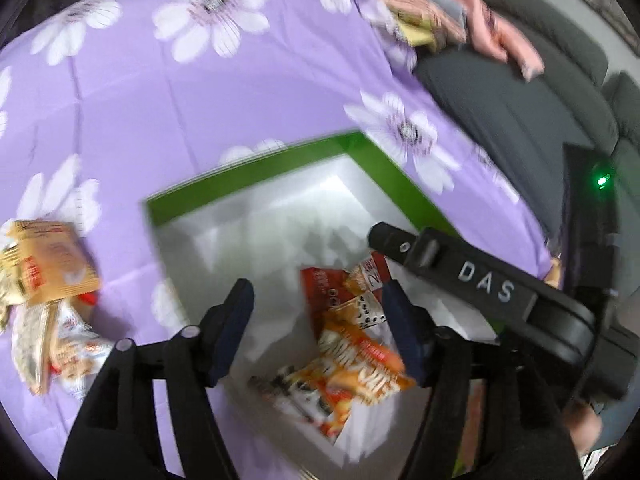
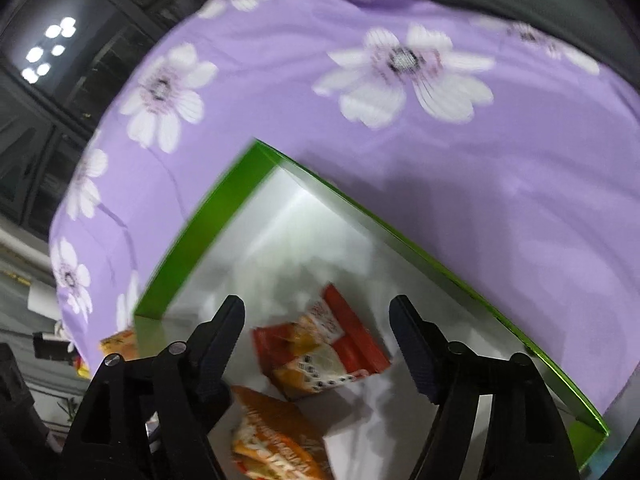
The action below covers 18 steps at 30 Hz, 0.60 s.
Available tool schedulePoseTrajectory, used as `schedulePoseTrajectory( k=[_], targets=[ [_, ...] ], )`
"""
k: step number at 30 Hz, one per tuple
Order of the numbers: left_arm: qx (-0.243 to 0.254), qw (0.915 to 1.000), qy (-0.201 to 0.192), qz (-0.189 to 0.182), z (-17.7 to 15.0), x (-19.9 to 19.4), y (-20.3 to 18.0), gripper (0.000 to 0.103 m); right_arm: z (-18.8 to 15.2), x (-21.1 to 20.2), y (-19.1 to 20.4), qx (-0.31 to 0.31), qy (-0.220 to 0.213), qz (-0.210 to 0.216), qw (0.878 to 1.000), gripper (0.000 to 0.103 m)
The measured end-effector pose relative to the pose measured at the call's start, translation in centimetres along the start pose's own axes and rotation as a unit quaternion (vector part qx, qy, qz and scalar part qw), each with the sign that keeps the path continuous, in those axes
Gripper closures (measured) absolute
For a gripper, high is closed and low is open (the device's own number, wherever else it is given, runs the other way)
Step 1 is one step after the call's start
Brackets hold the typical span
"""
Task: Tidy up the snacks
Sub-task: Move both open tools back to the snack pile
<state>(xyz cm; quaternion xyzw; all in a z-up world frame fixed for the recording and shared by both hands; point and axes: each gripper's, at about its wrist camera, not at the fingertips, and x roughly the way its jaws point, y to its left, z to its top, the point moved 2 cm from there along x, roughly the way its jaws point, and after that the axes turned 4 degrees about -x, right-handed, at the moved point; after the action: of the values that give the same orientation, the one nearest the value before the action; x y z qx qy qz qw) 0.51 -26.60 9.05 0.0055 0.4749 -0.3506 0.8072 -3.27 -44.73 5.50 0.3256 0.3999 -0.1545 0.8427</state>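
In the left wrist view, the left tongs (image 1: 316, 300) are hanging spread over the green box (image 1: 256, 178), pinching nothing, with its 2 dark padded fingers standing apart above the box's white glossy floor. Inside the box, 2 crinkly snack packets are lying loose: a red packet (image 1: 336, 292) toward the far side and an orange packet (image 1: 352, 368) nearer the camera, overlapping at their edges under the right finger. Left of the box, on the counter's lilac cloth (image 1: 200, 92) printed with white flowers, a small heap of unsorted snacks (image 1: 52, 304) is waiting, gold and white foil sachets piled together. Beyond the box's far right corner, more pink and yellow packaging (image 1: 432, 12) is lying at the counter's edge, too blurred to name. The right tongs' black body (image 1: 480, 284) is crossing the box's right rim, its fingers not distinct in this view. In the right wrist view, the right tongs (image 2: 318, 344) are likewise standing spread and empty above the same box, whose thin shiny green walls (image 2: 208, 232) are framing a flat, reflective white interior. The red packet (image 2: 324, 348) is lying between the 2 fingers but below them, untouched, and the orange packet (image 2: 276, 436) is sitting closer, by the left finger. As a judgement, sorting is only partly done: 2 packets are boxed, while the heap left of the box is remaining to be gathered.
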Motion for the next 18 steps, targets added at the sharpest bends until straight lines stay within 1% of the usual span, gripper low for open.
schedulePoseTrajectory(
  k=[2,4,6,8,10,12,13,15,17,18],
  targets=[
    [-0.011,0.9993,-0.033,0.009,-0.6,-2.7,1.7,0.033,-0.1,-1.1,1.1,-0.023,-0.029,0.008,0.999,0.024],
    [-0.026,0.9978,-0.057,0.018,-1.0,-4.4,3.1,0.023,-0.4,-2.0,2.4,-0.047,-0.054,0.011,0.997,0.02],
    [-0.054,0.9941,-0.088,0.034,-1.9,-6.6,5.7,0.023,-0.7,-2.6,3.9,-0.075,-0.072,0.018,0.994,0.018],
    [-0.081,0.9893,-0.107,0.056,-2.6,-8.1,8.2,0.022,-1.1,-2.9,5.7,-0.103,-0.082,0.029,0.991,0.017],
    [-0.1,0.9851,-0.12,0.072,-3.5,-9.4,10.1,0.017,-1.8,-3.2,7.4,-0.129,-0.088,0.04,0.987,0.017],
    [-0.12,0.9806,-0.127,0.089,-4.8,-10.6,12.4,0.017,-2.5,-3.4,9.0,-0.15,-0.093,0.05,0.983,0.017],
    [-0.136,0.9764,-0.135,0.099,-5.8,-11.3,14.0,0.017,-2.9,-3.5,9.8,-0.16,-0.097,0.058,0.981,0.017],
    [-0.156,0.9712,-0.145,0.108,-6.9,-12.1,15.9,0.016,-3.6,-3.8,11.2,-0.174,-0.104,0.074,0.976,0.017],
    [-0.173,0.9646,-0.152,0.129,-8.1,-12.7,17.6,0.016,-4.5,-4.0,12.8,-0.191,-0.11,0.096,0.971,0.017],
    [-0.183,0.9602,-0.153,0.146,-8.6,-12.7,18.6,0.016,-5.0,-4.2,13.4,-0.197,-0.111,0.102,0.969,0.017]
  ],
)
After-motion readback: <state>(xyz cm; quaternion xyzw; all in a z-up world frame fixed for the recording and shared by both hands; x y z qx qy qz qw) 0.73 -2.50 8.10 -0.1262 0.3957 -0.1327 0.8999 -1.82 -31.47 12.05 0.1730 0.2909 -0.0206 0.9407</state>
